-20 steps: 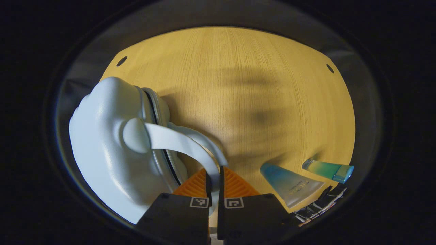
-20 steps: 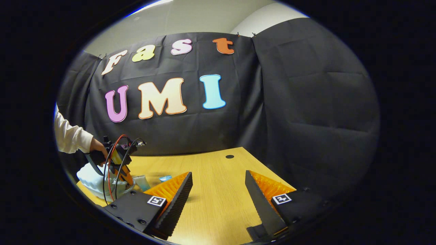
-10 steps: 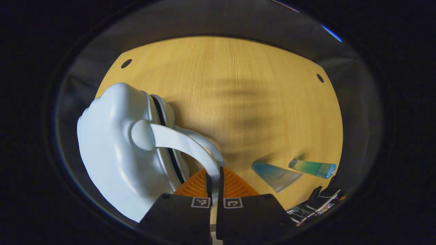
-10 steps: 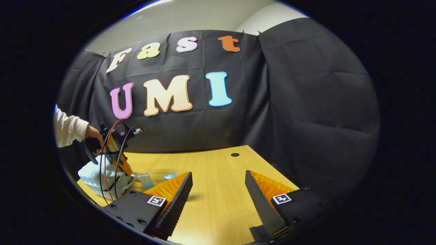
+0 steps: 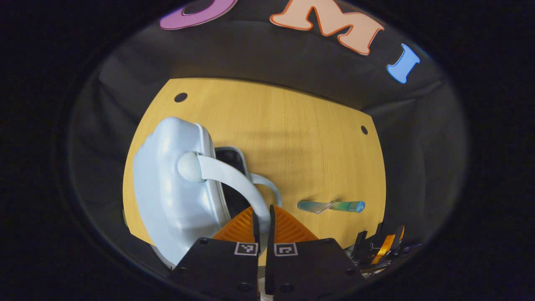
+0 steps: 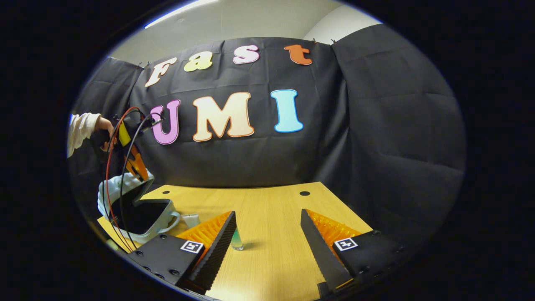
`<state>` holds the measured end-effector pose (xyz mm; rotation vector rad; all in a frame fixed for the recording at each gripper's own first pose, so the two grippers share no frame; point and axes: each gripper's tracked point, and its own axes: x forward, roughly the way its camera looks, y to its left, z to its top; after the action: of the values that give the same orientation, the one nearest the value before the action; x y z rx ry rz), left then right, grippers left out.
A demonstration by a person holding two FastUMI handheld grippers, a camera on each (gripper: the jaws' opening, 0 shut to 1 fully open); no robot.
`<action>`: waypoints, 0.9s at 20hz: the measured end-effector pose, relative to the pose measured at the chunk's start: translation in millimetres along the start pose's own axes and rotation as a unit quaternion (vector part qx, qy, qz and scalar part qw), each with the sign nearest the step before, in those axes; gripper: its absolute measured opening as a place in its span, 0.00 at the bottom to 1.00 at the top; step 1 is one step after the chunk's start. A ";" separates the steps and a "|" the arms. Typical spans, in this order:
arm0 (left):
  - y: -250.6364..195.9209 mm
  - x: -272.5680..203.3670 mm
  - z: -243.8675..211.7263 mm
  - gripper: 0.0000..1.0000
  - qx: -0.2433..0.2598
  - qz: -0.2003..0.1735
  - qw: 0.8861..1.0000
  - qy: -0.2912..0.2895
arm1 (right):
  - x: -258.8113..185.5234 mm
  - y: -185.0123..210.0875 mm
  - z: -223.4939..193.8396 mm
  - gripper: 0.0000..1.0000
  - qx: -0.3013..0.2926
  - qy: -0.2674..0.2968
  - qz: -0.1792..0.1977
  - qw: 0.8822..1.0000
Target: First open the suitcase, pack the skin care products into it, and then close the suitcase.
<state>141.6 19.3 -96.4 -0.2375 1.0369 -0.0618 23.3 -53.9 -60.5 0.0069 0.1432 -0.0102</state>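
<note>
- we see a pale wood-grain counter (image 5: 309,138) with small round holes near its far corners, and the booth's black cloth wall (image 6: 376,125) hangs close behind it; above the cloth in the right gripper view runs a strip of plain light wall.
- the suitcase (image 5: 171,196), a small light-blue hard shell, sits at the counter's left side with its lid raised; in the right gripper view its dark inside (image 6: 140,215) is open to us.
- the left tongs (image 5: 262,217) are pressed together on the lid's pale handle (image 5: 234,179), which runs down between the two fingers.
- in the right gripper view we see those same tongs farther off, lifted above the suitcase, held by a hand (image 6: 102,125) in a light sleeve with red and black cables looping down.
- two skin care tubes (image 5: 330,205) lie on the counter right of the suitcase, end to end; they are small and blurred, so we cannot tell whether they touch.
- the right tongs (image 6: 267,234) stand wide apart above the counter, holding nothing.
- one tube's blue-green end (image 6: 236,241) peeks out beside the right tongs' near finger, the rest hidden behind it.
- the suitcase's lower edge is cut off at the view's rim.
</note>
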 end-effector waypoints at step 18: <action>223.4 -89.0 -5.6 0.00 -0.017 0.226 0.970 -0.085 | 2.1 71.8 8.9 0.97 -0.007 -0.011 0.046 0.999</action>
<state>77.8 250.2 -74.0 -0.0320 0.8997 0.3843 27.4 17.8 -51.5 -0.0015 0.1204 0.0826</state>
